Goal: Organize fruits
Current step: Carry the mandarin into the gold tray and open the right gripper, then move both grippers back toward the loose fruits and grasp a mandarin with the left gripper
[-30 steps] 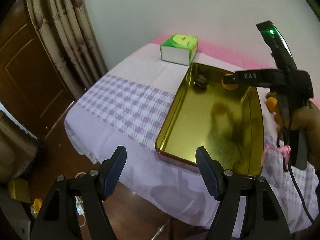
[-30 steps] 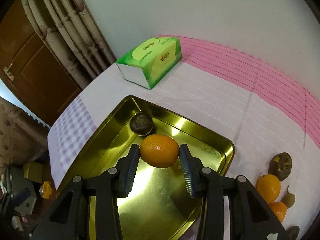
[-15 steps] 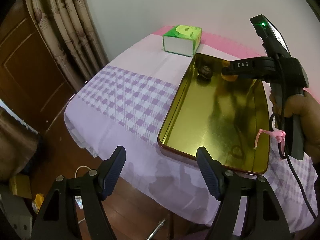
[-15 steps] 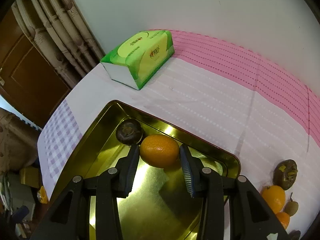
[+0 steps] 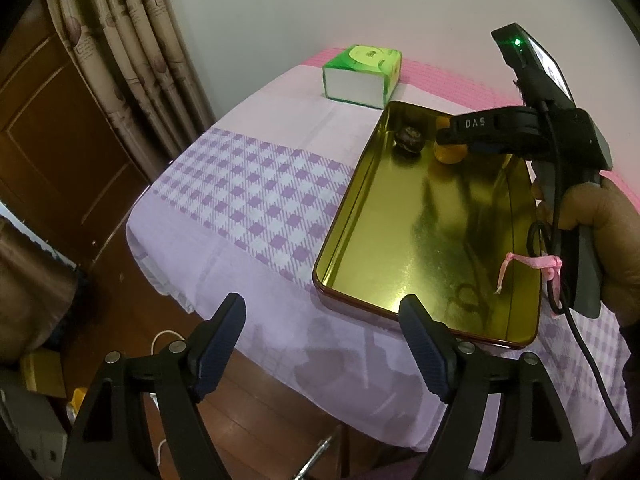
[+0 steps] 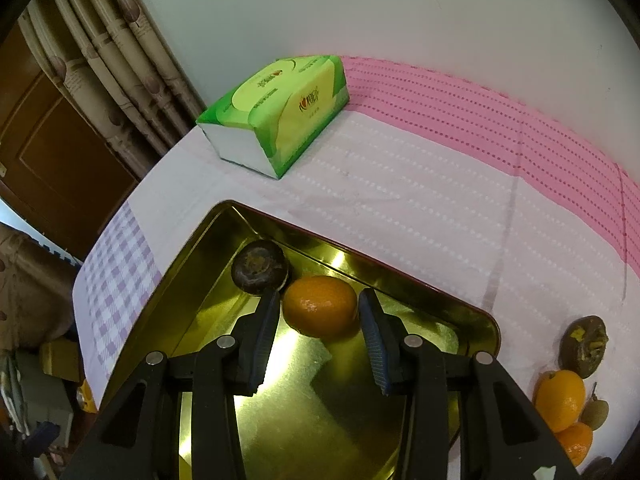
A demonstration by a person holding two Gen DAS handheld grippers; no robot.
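Covering the bench [image 5: 240, 200] is a lilac-checked and pink cloth, and on it lies a gold metal tray [image 6: 192, 264], the largest of the task's things. A green tissue box [image 6: 280, 120] stands just beyond the tray's far rim.

The step in hand looks like setting an orange [image 6: 320, 306] down in the tray's far corner. The right gripper [image 6: 319, 338] reaches in over the tray with the orange between its blue pads; the pads appear to touch both sides of the fruit, so I read it as clamped on the orange, which seems to sit at or just above the tray floor. A dark round fruit [image 6: 260, 266] already lies in that corner, touching or almost touching the orange.

The left gripper [image 5: 320, 344] hangs at the tray's near edge, its jaws opening, nothing between them.

Outside the tray, on the cloth to the right, wait a dark brown fruit [image 6: 584, 340], two more oranges [image 6: 560, 400] and a small brownish fruit [image 6: 596, 414].

The next move, as I judge it, calls for parting the right pads gently so the orange does not roll, then lifting clear without nudging the dark fruit.
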